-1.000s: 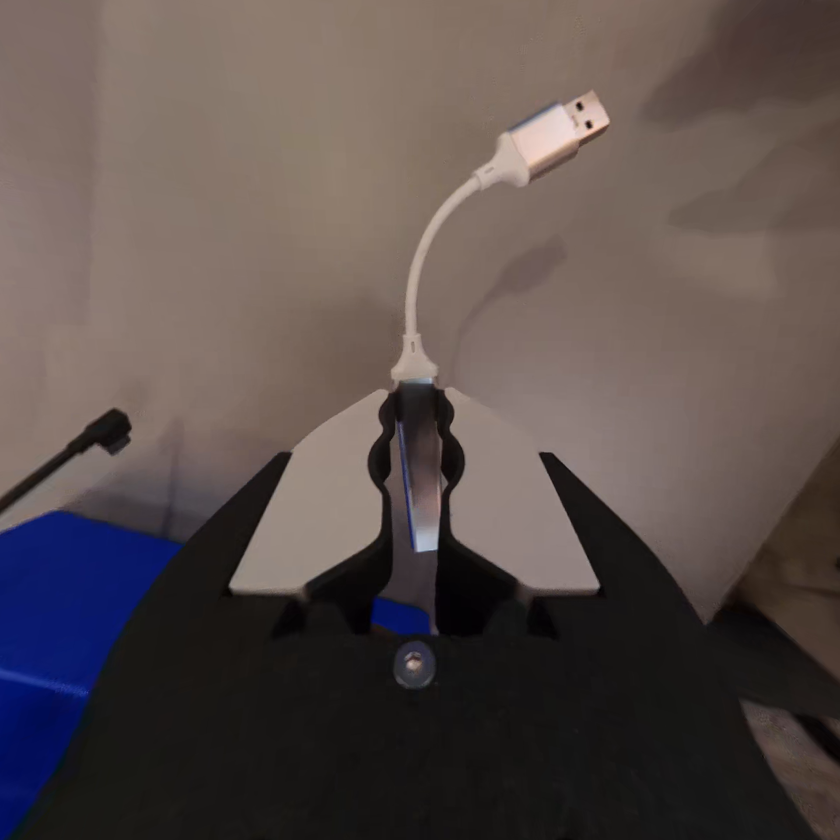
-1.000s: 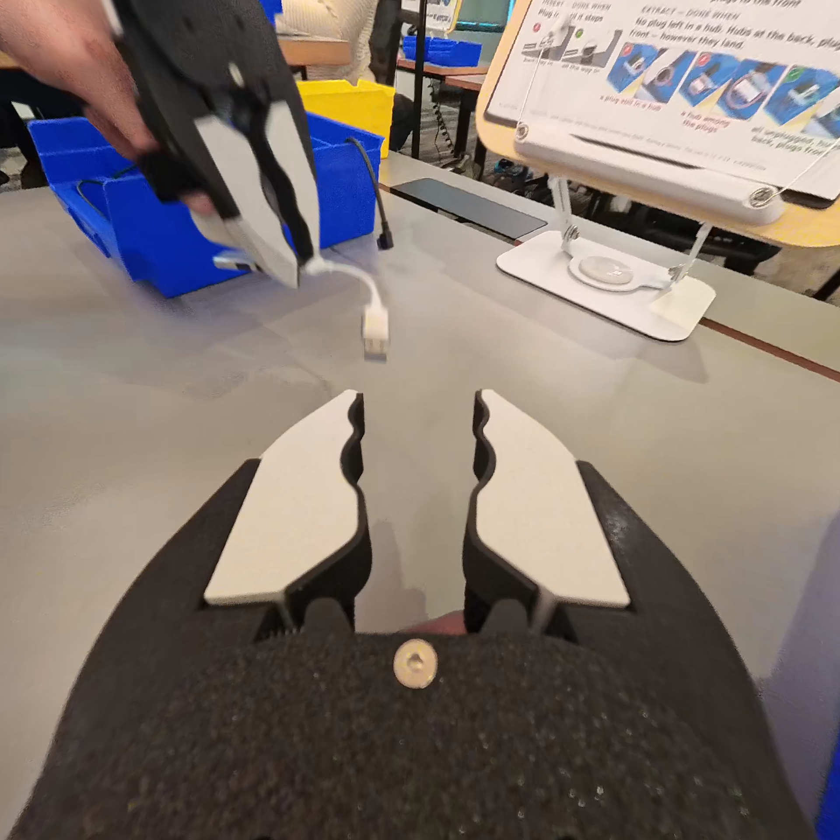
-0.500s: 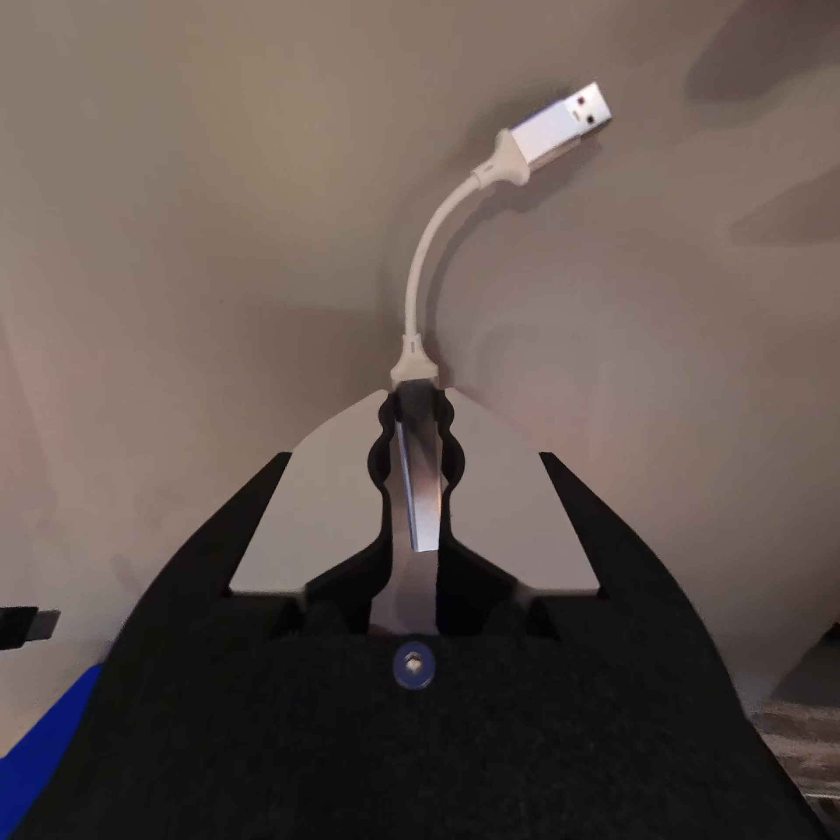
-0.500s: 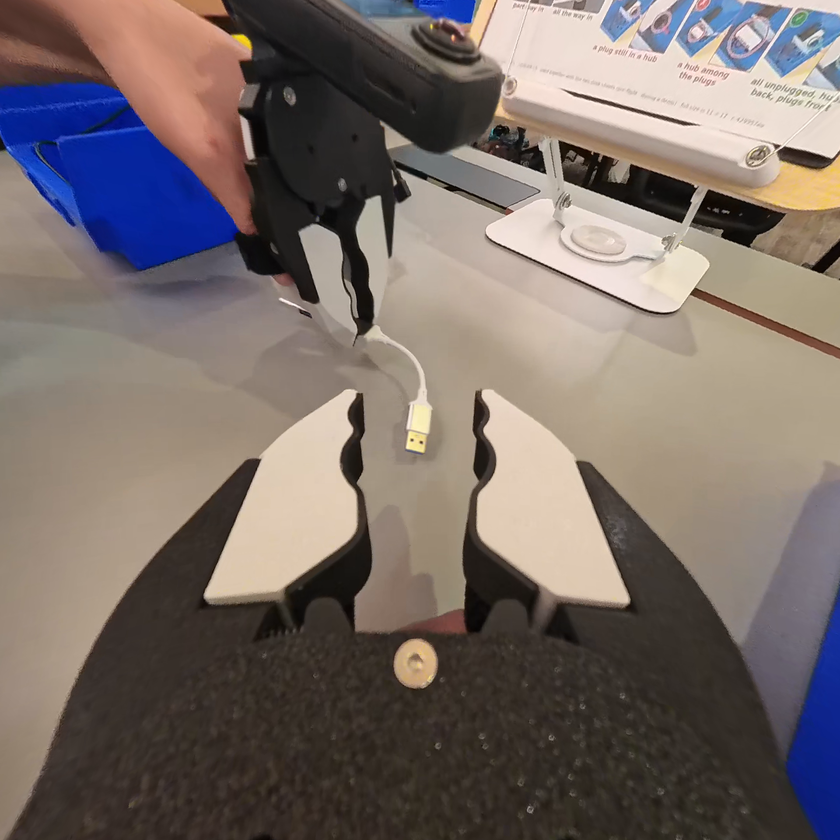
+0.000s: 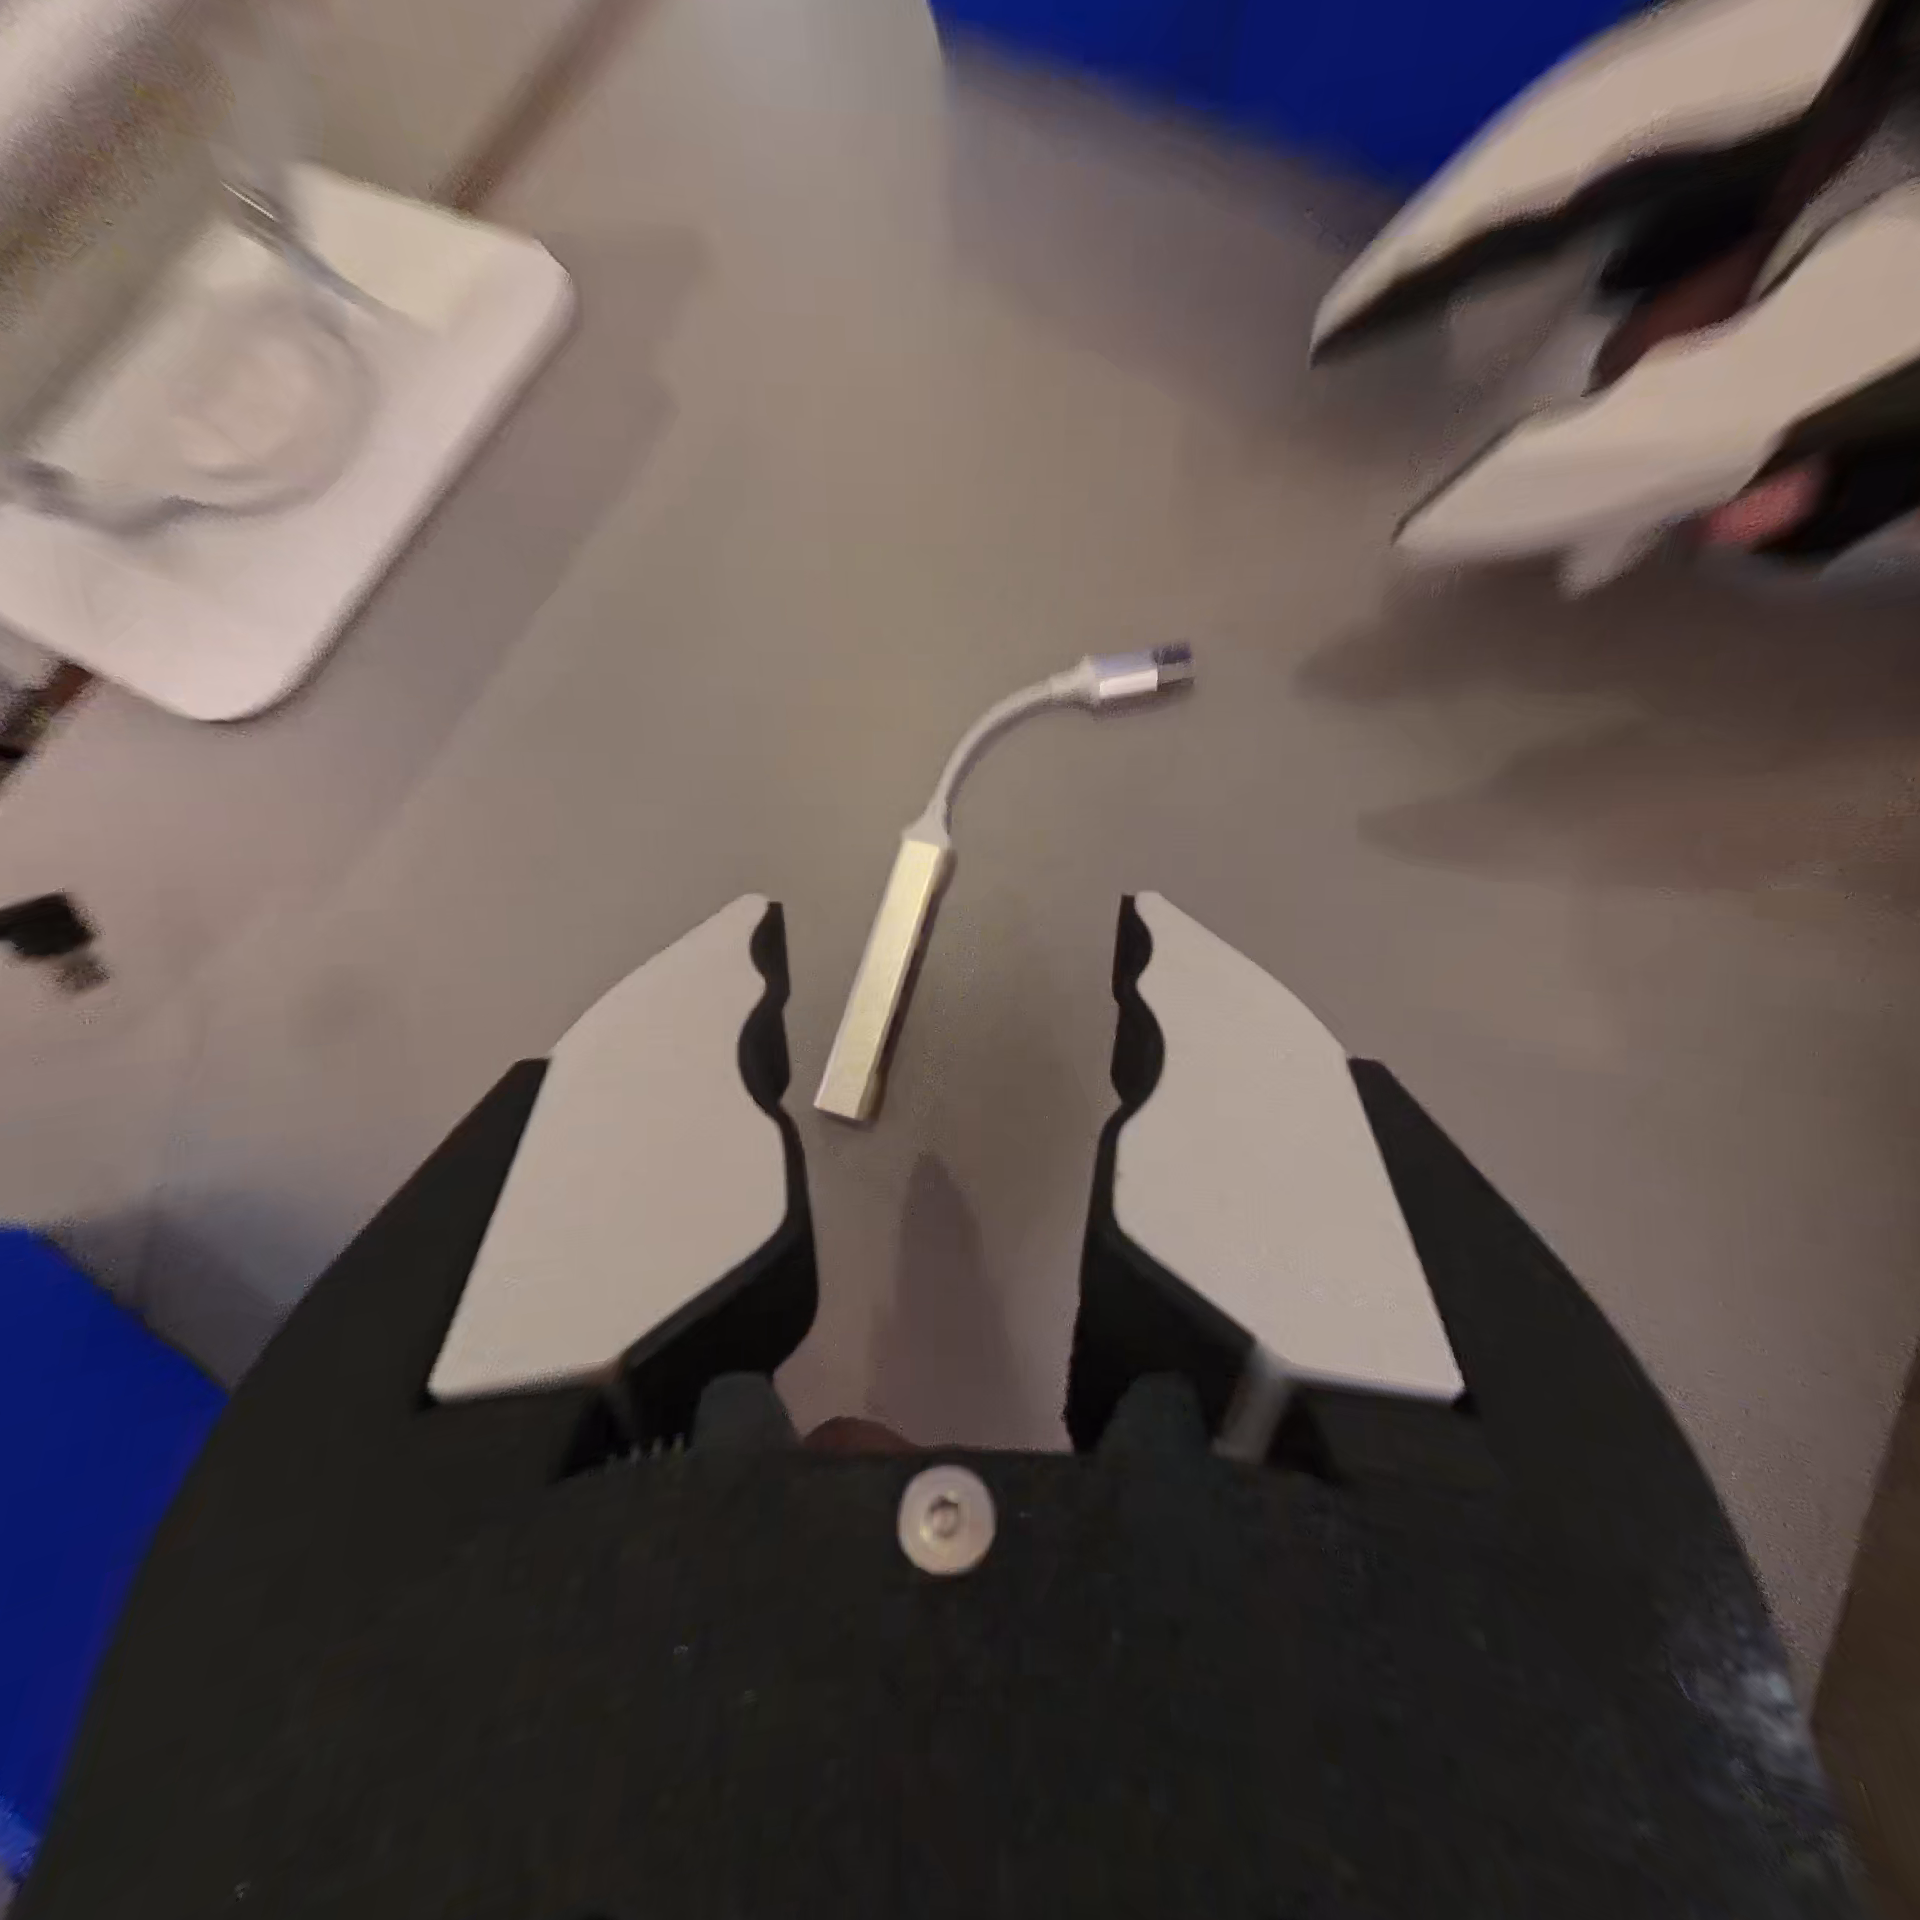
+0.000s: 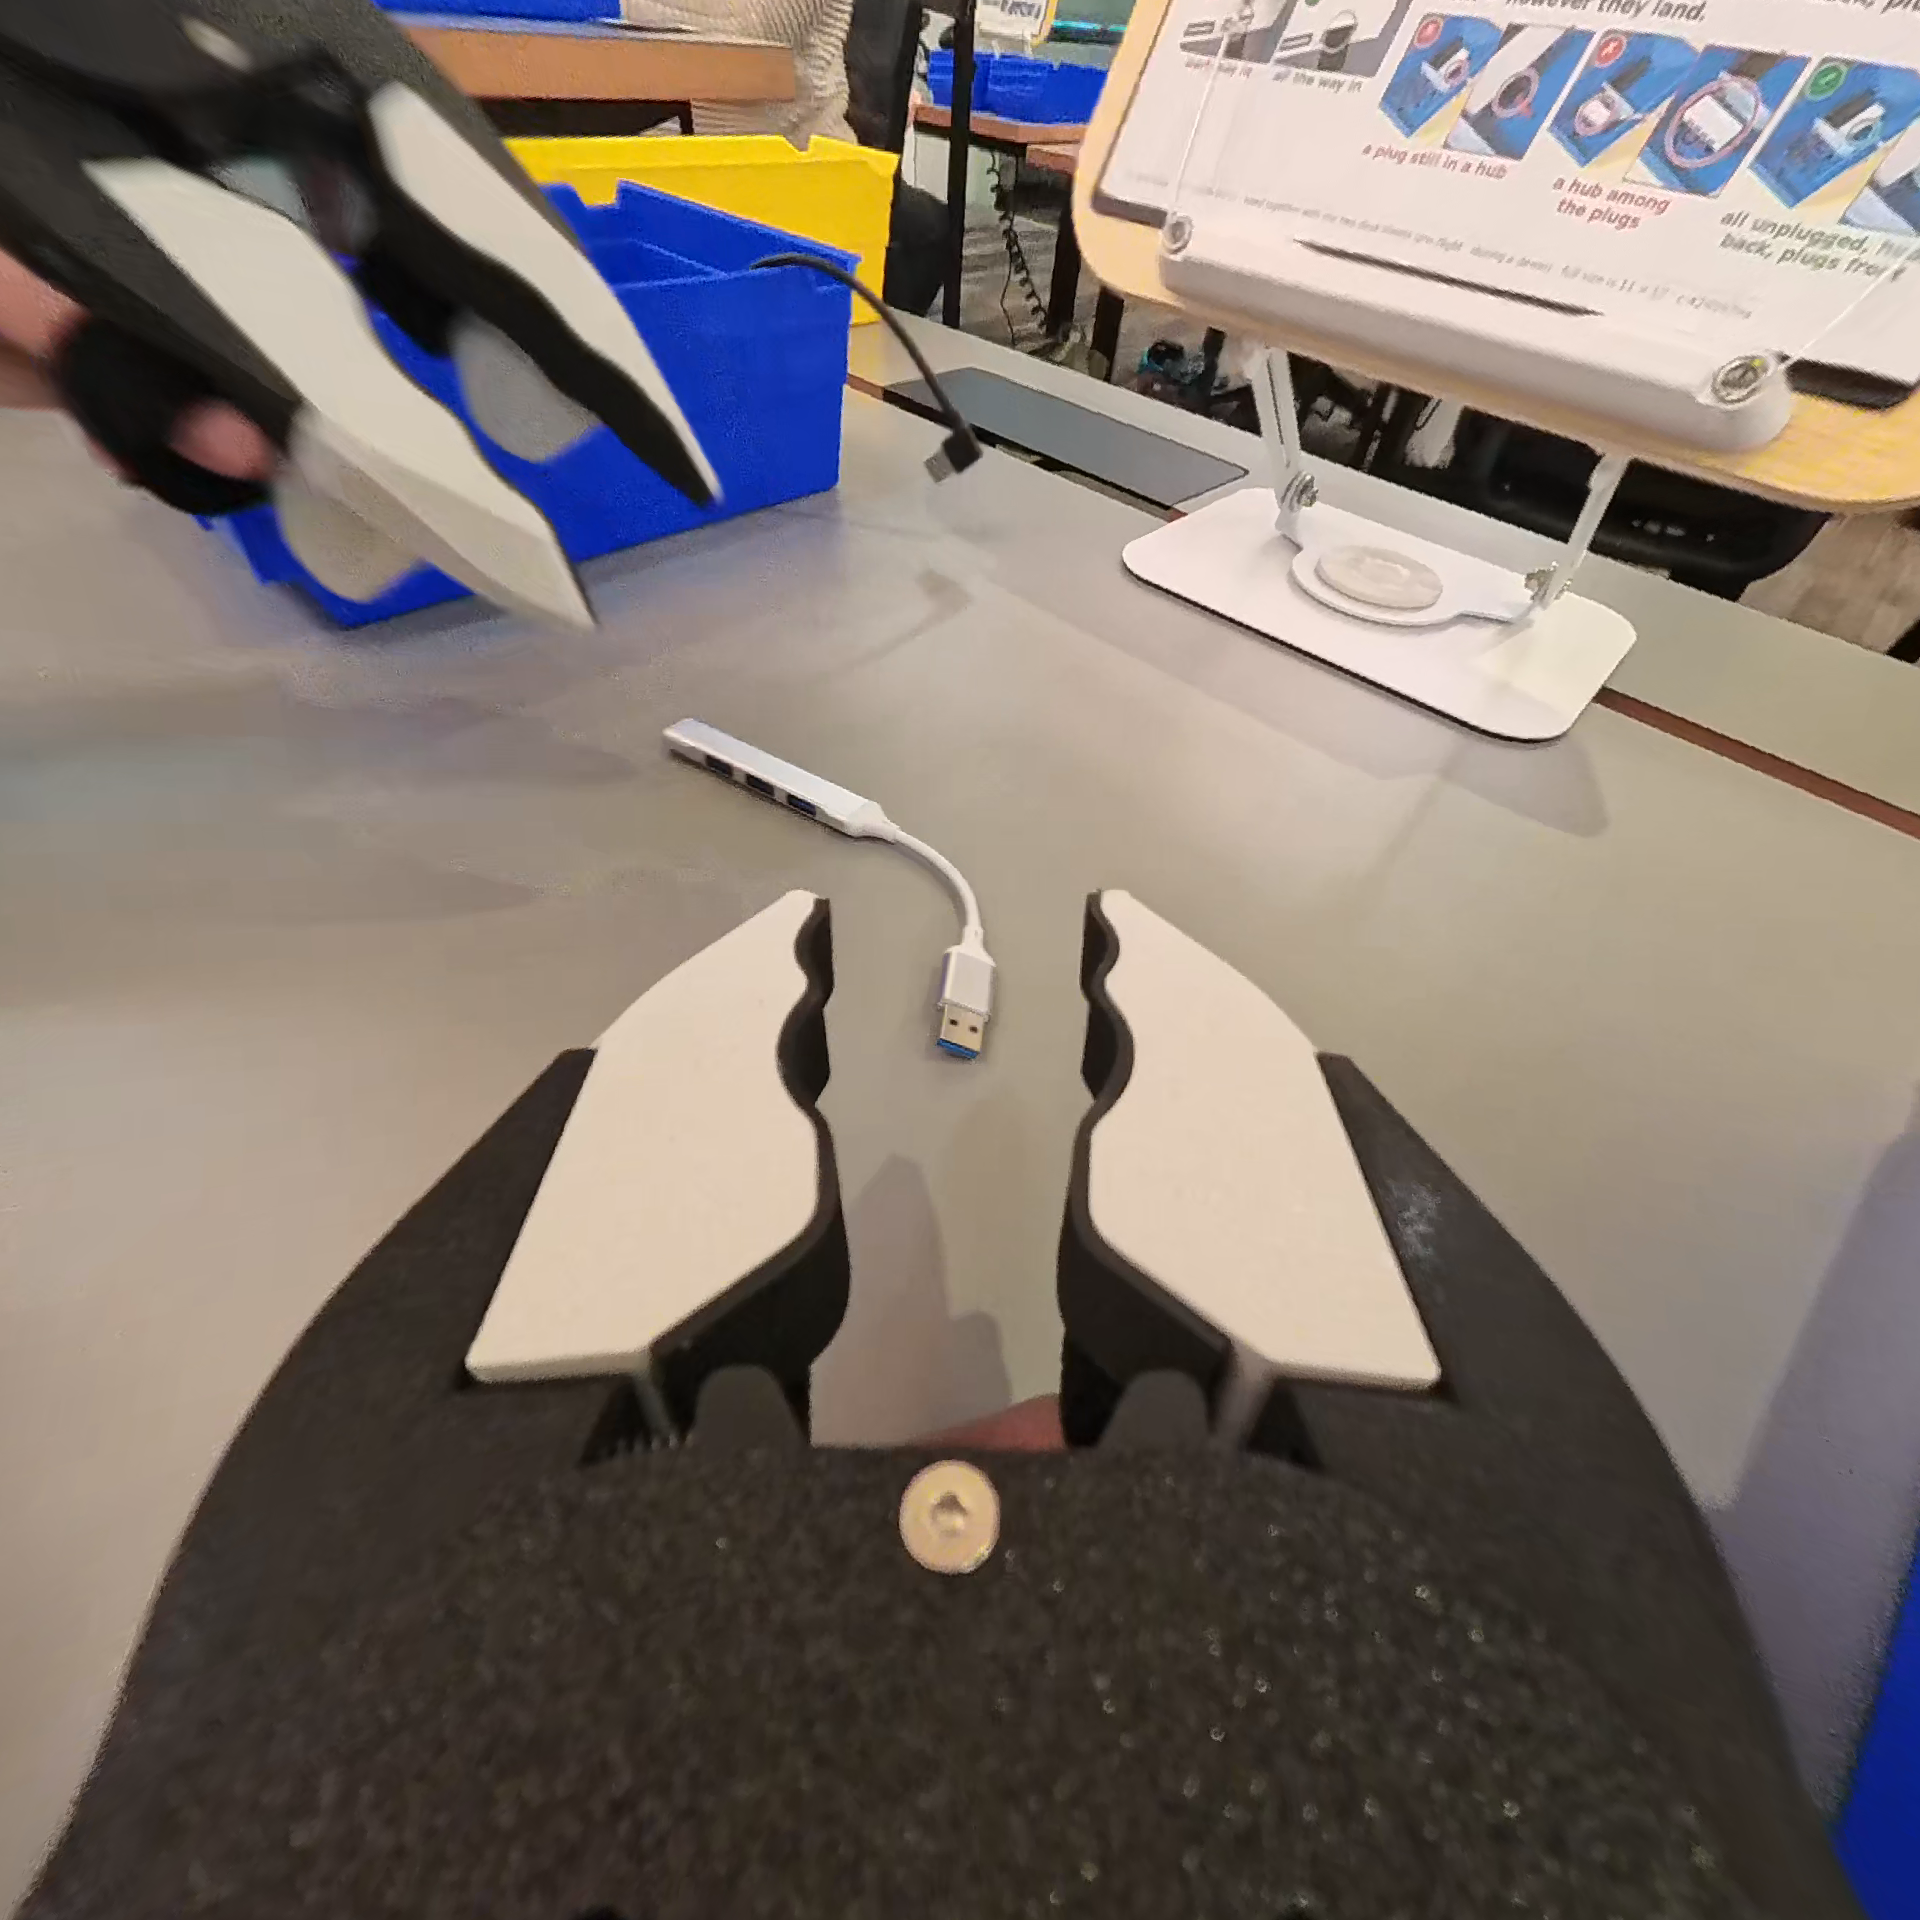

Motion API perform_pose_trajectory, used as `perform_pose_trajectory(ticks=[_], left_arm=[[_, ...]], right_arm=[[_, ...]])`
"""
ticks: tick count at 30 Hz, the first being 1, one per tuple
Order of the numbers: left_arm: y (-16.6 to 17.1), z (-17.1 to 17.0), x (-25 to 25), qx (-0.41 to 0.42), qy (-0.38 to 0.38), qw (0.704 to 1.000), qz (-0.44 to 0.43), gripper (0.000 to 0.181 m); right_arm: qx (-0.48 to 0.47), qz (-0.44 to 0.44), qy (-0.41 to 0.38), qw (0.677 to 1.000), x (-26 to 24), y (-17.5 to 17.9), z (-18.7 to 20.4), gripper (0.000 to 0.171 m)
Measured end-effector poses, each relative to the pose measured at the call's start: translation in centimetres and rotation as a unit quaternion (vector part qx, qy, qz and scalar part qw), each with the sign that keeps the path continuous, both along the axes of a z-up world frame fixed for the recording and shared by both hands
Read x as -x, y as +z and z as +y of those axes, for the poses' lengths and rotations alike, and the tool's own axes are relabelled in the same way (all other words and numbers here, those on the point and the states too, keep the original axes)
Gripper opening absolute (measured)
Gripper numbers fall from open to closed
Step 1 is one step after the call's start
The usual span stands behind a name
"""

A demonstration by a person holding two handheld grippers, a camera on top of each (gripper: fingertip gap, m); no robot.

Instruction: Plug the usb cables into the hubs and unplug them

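A slim silver USB hub with a short white cable and a silver plug lies flat on the grey table. My left gripper is open and empty above the hub, and its pads do not touch it. It also shows in the right wrist view, raised at the upper left, blurred. My right gripper is open and empty. The plug lies on the table between its fingertips, untouched. The right gripper shows blurred in the left wrist view.
A blue bin stands at the back left, with a black cable hanging out over its edge. A yellow bin is behind it. A white stand carrying an instruction board stands at the back right.
My left gripper was shut on the hub and lowered it to the table. It has now opened, let the hub go and lifted away. My right gripper stayed open.
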State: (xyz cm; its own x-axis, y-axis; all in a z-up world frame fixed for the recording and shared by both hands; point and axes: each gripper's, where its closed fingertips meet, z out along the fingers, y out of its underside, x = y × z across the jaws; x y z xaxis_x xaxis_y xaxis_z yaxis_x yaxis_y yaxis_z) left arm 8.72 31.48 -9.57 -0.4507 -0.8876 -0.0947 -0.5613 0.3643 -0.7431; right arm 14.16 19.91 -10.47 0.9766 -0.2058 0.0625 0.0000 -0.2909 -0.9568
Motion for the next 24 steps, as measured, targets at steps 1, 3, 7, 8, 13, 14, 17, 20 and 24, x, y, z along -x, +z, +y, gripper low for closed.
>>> perform_pose_trajectory(ticks=[1, 3, 7, 8, 13, 14, 17, 20, 24], left_arm=[[1.4, 0.2, 1.0, 0.032, 0.028, 0.998, -0.049, 0.06], [3.6, 1.0, 3.3, 0.089, 0.086, 0.982, -0.141, 0.067], [3.9, 2.5, 8.0, 0.143, 0.171, 0.947, -0.233, 0.082], [3.5, 2.5, 8.9, 0.146, 0.181, 0.942, -0.242, 0.086], [1.4, 3.5, 12.3, 0.168, 0.242, 0.915, -0.276, 0.09], [1.2, 3.8, 12.7, 0.181, 0.252, 0.909, -0.277, 0.09], [1.9, 4.4, 13.3, 0.204, 0.257, 0.897, -0.294, 0.088], [1.5, 4.4, 13.1, 0.226, 0.253, 0.898, -0.28, 0.084], [0.6, 3.9, 12.4, 0.228, 0.24, 0.912, -0.244, 0.079]], right_arm=[[-0.002, -0.005, 0.004, 1.0, 0.2, -0.1, 0.1, 0.046], [-0.006, -0.02, 0.011, 1.0, 0.5, -0.1, 0.4, 0.046], [-0.017, -0.05, 0.024, 0.998, 1.1, 0.0, 0.7, 0.045], [-0.023, -0.055, 0.026, 0.998, 1.3, 0.1, 0.7, 0.045], [-0.033, -0.059, 0.031, 0.997, 1.3, 0.4, 0.8, 0.044], [-0.031, -0.058, 0.03, 0.997, 1.3, 0.3, 0.9, 0.044], [-0.019, -0.057, 0.029, 0.998, 1.2, 0.0, 1.1, 0.044], [-0.014, -0.063, 0.027, 0.998, 1.2, -0.1, 1.2, 0.044], [-0.013, -0.065, 0.026, 0.997, 1.3, -0.1, 1.2, 0.044]])
